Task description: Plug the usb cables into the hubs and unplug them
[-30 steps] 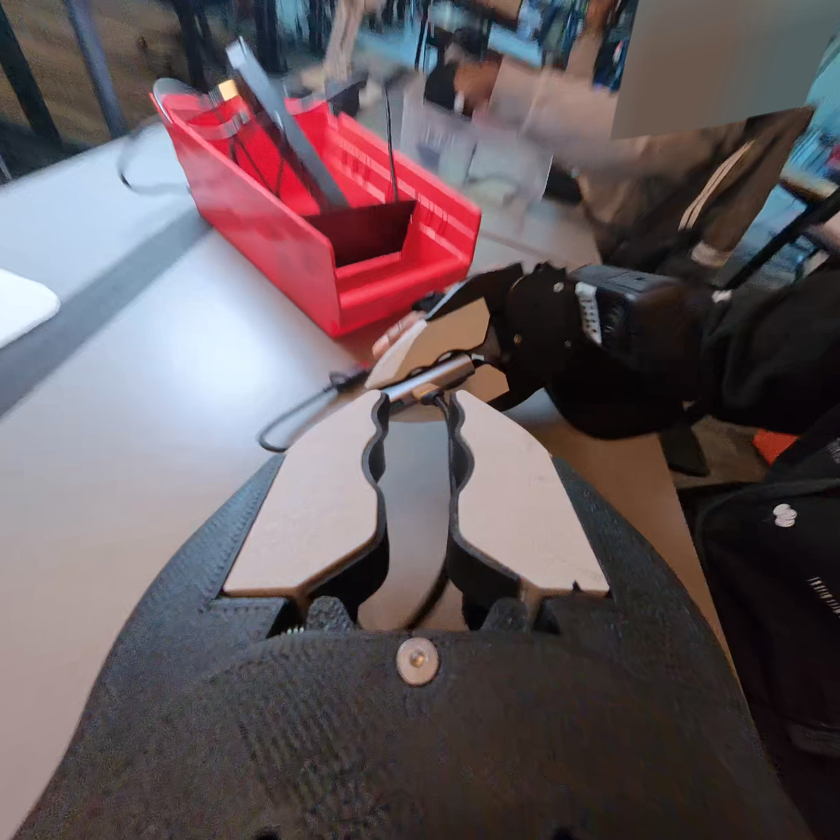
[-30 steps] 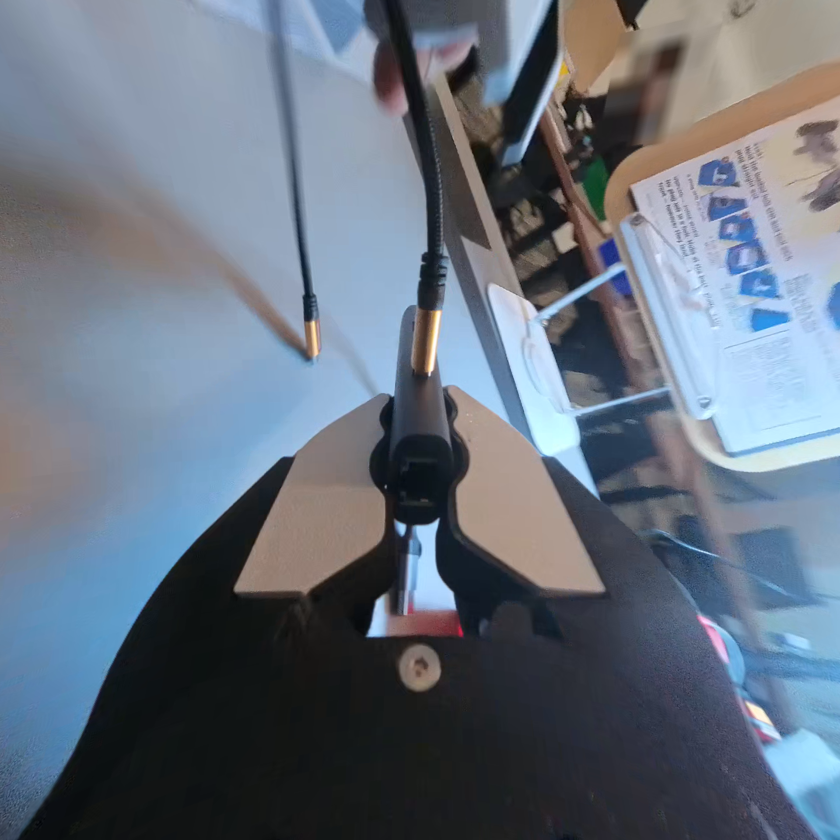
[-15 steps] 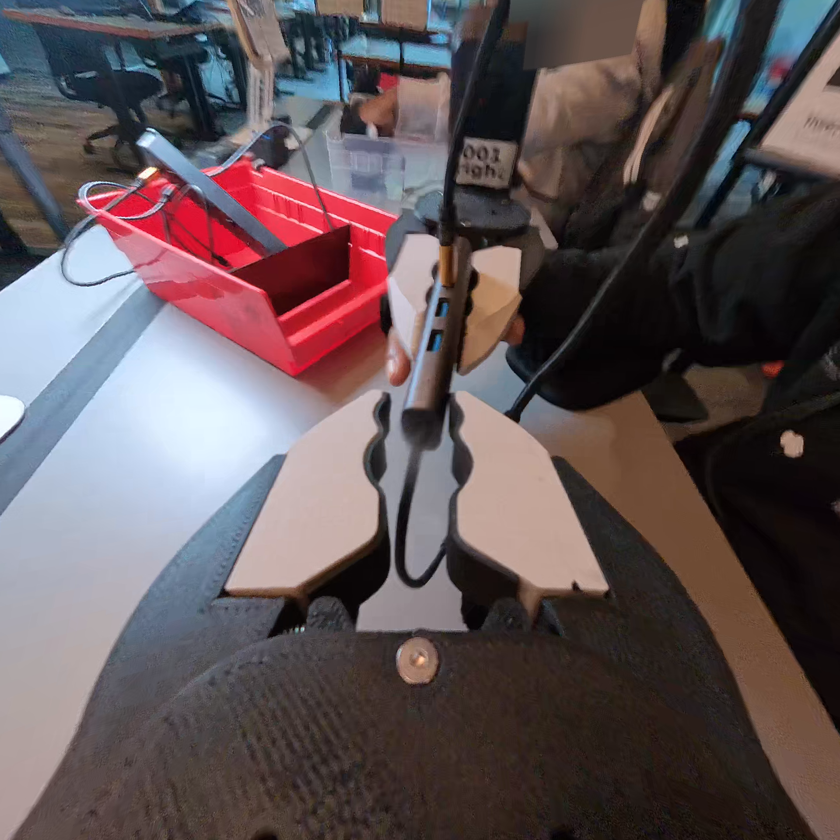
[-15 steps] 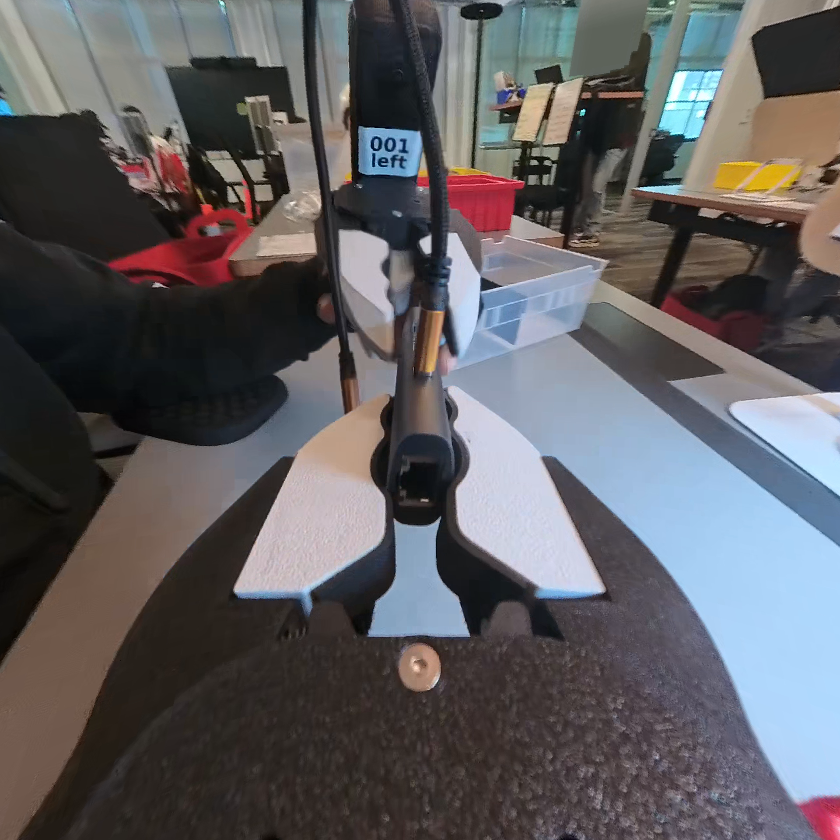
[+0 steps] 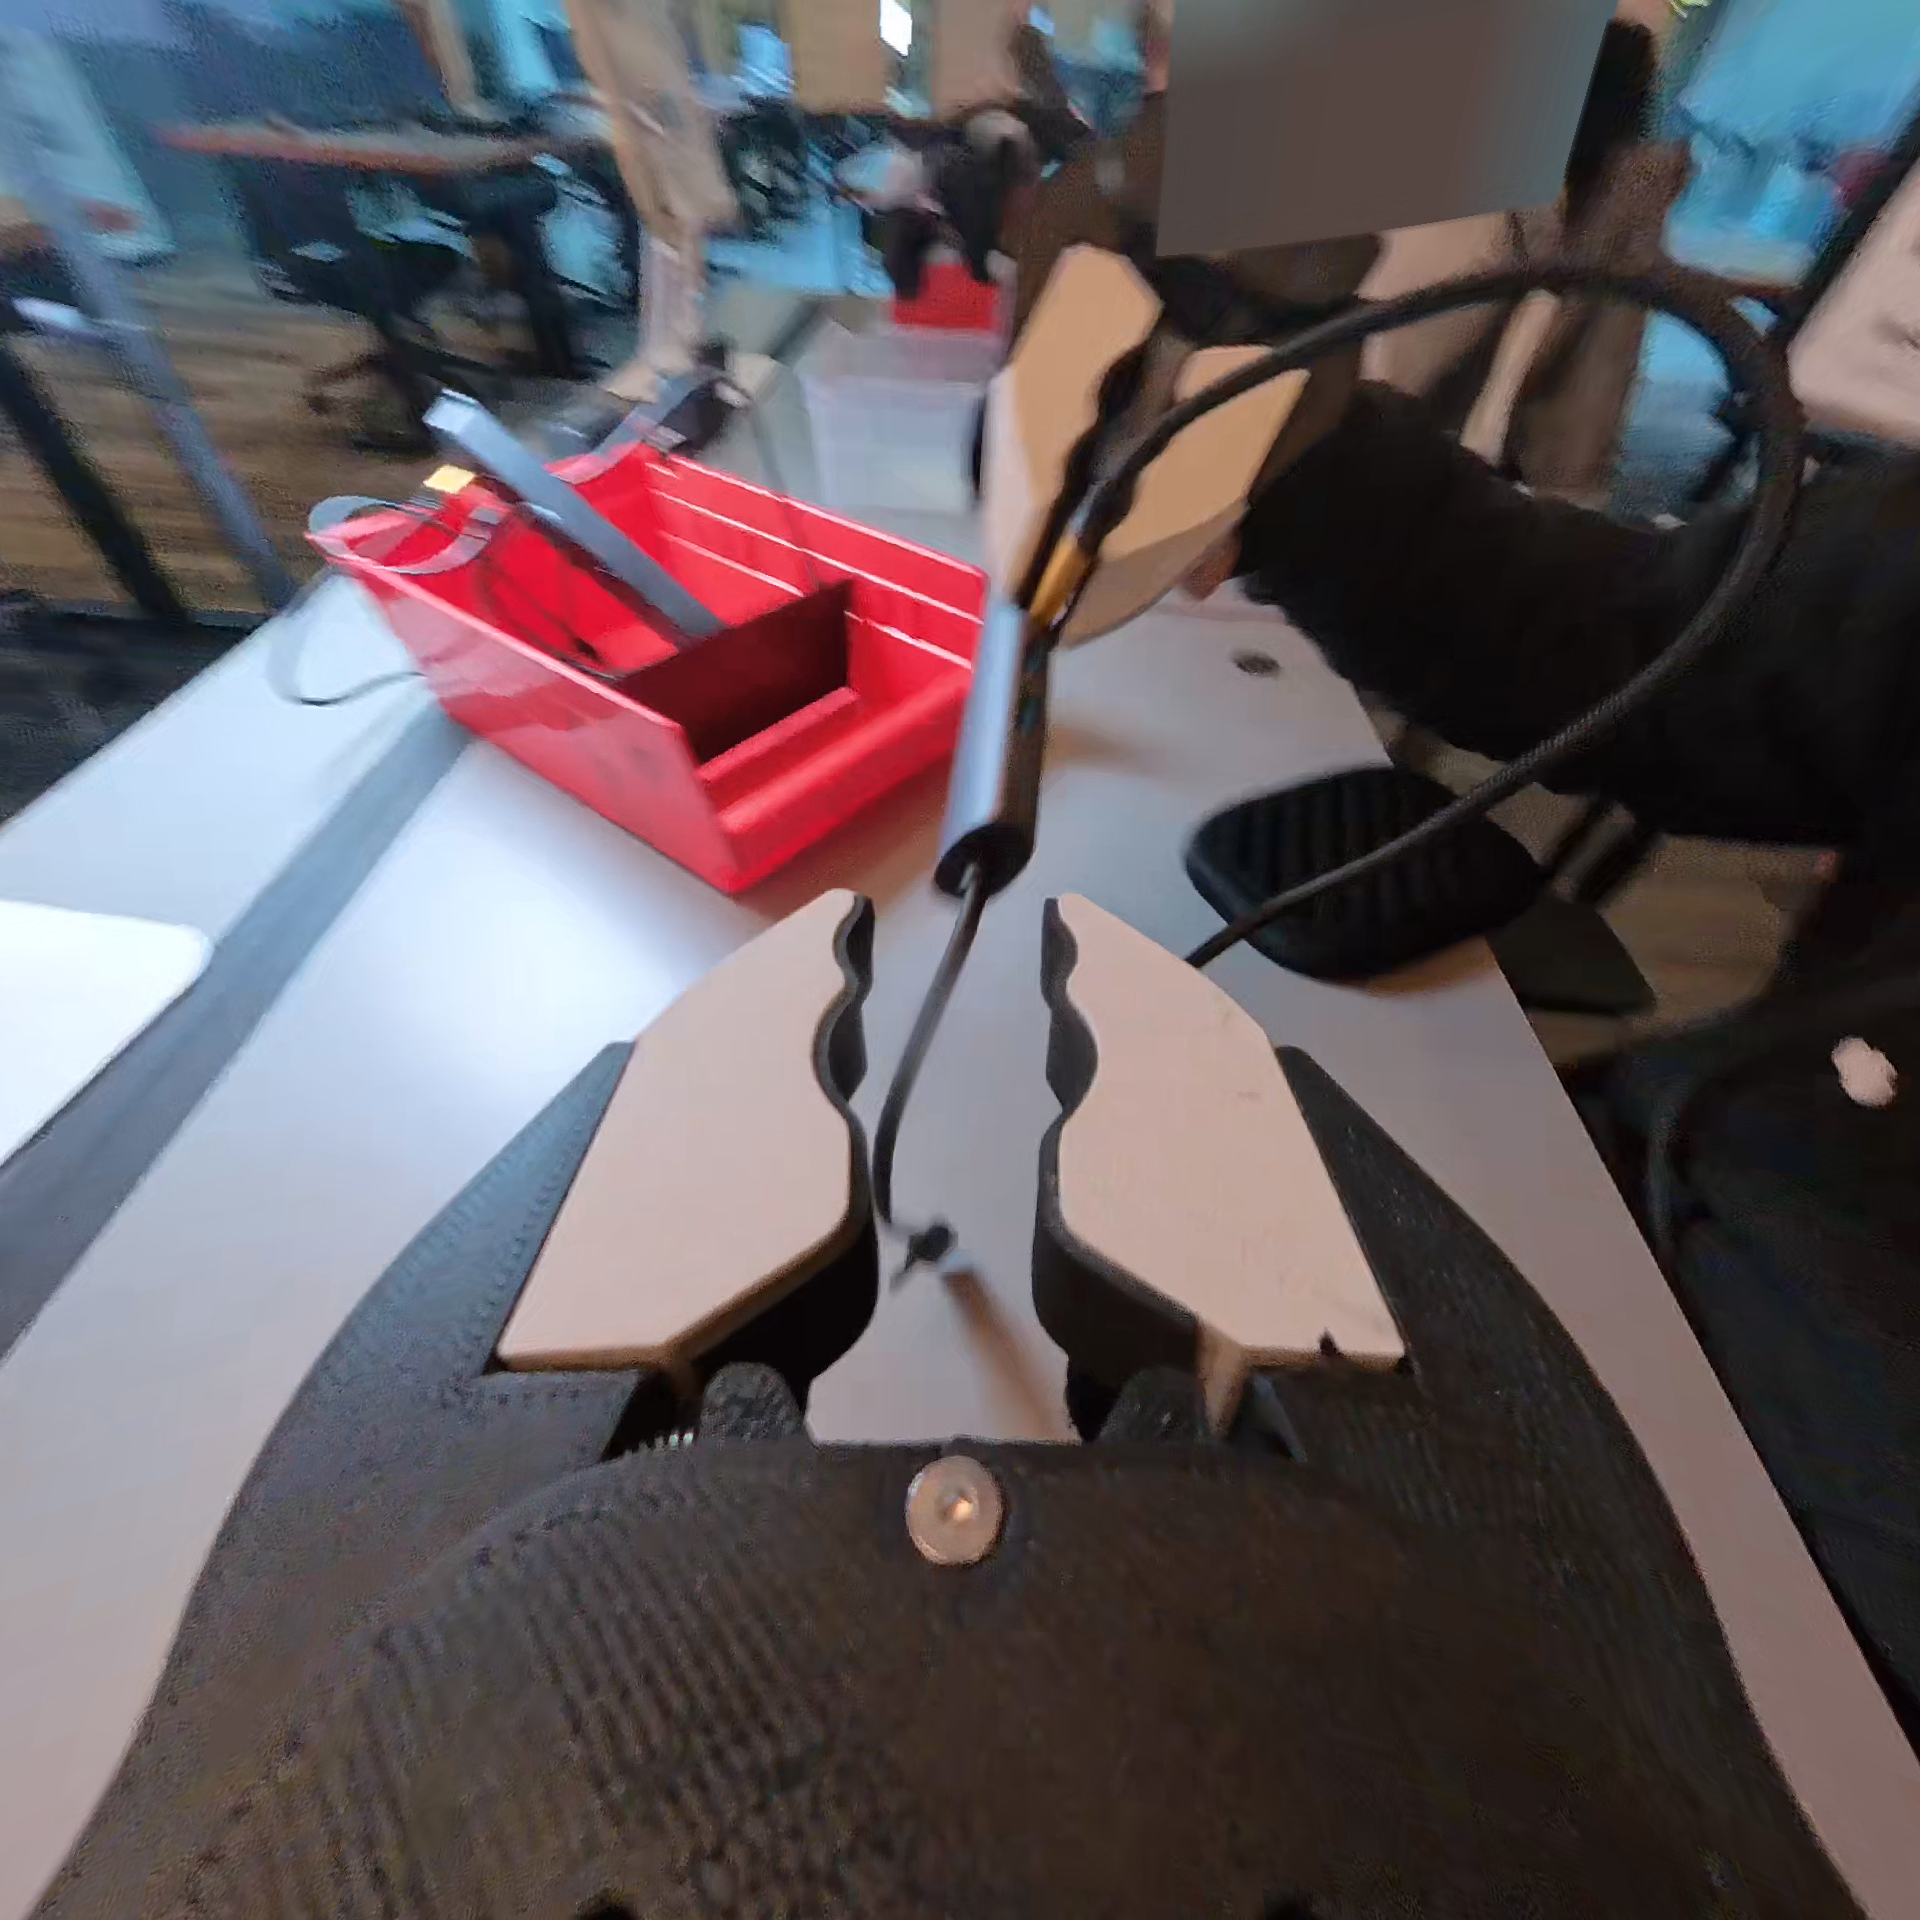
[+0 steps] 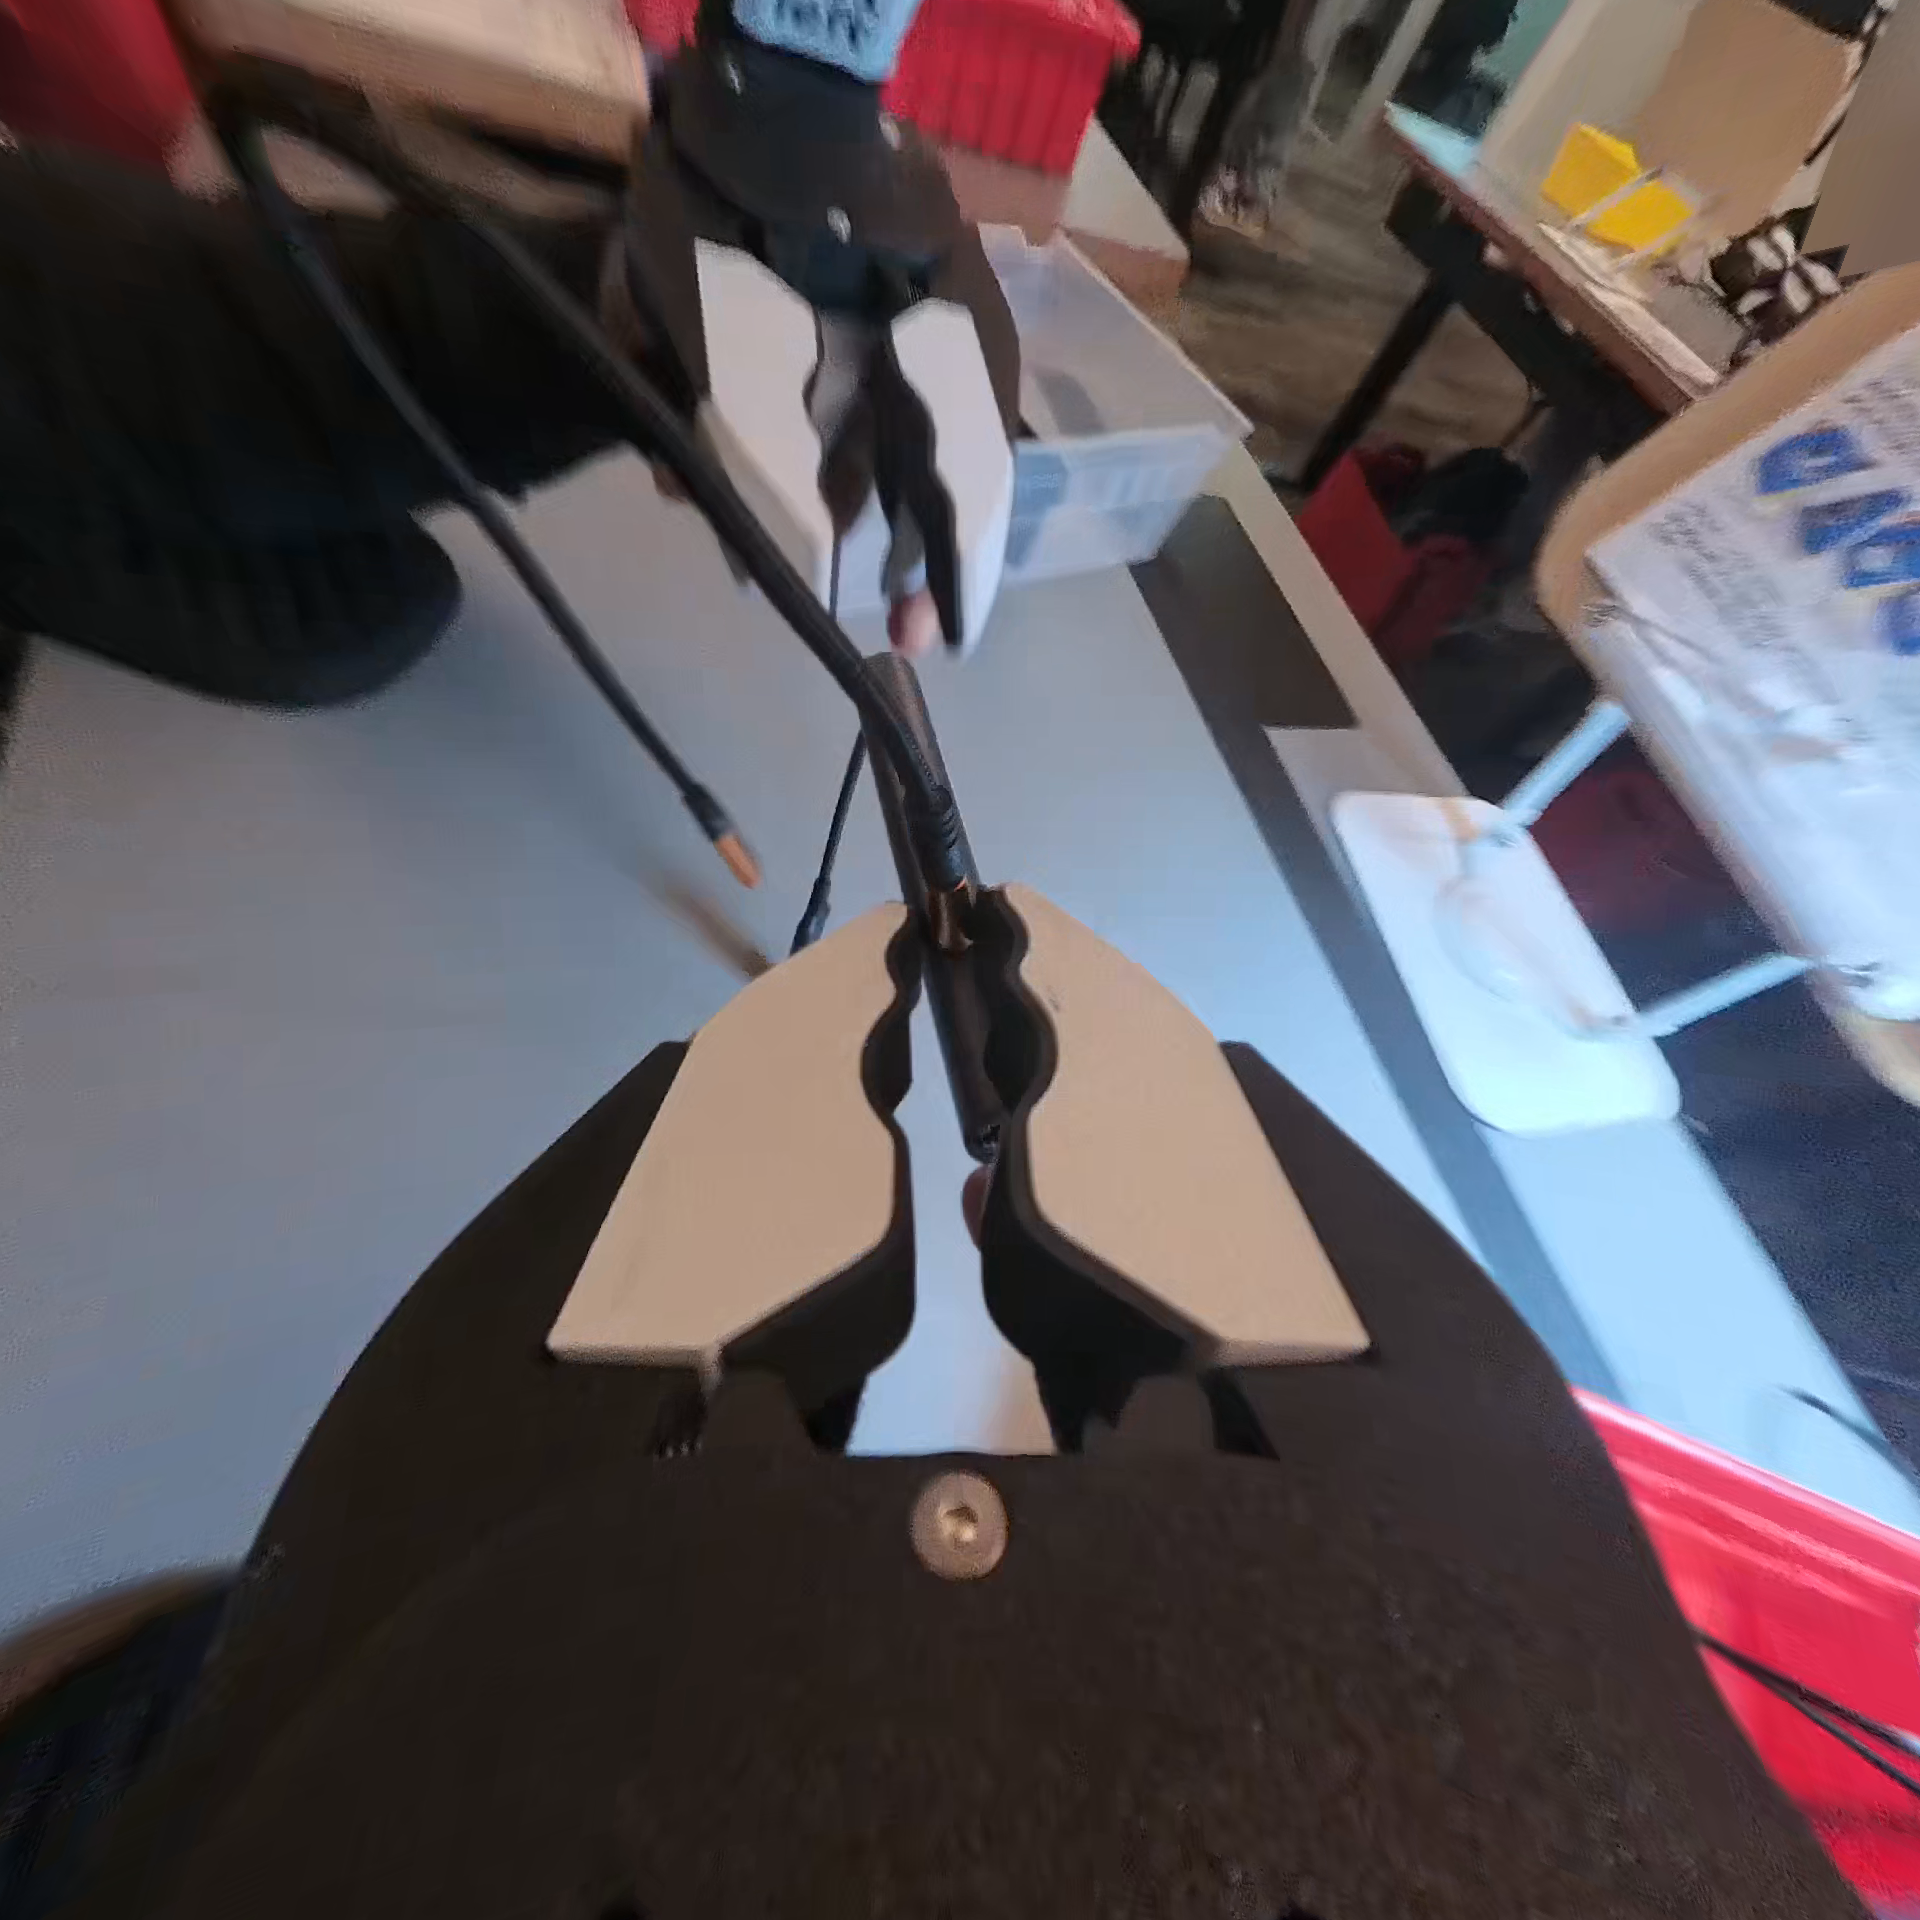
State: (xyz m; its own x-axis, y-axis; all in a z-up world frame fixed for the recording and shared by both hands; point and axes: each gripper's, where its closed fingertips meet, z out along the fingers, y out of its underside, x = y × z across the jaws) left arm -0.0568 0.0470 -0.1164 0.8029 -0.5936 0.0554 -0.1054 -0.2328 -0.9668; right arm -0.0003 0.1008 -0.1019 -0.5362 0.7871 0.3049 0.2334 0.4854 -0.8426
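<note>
We see the grey hub [image 5: 987, 727] held aloft above the tabletop [image 5: 436, 997], just right of the red bin [image 5: 665, 665]. Right tongs [image 6: 951, 914] are clenched on the hub's upper end, beside a gold-tipped braided cable [image 5: 1558, 727]. Left tongs [image 5: 951, 909] are released, gaping below the hub, its pigtail cord [image 5: 914, 1049] dangling between them.

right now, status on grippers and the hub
Left gripper open, empty. Right gripper shut on hub, held above the table. Braided cable plugged in, its free end dangling. Red bin off to the side.
</note>
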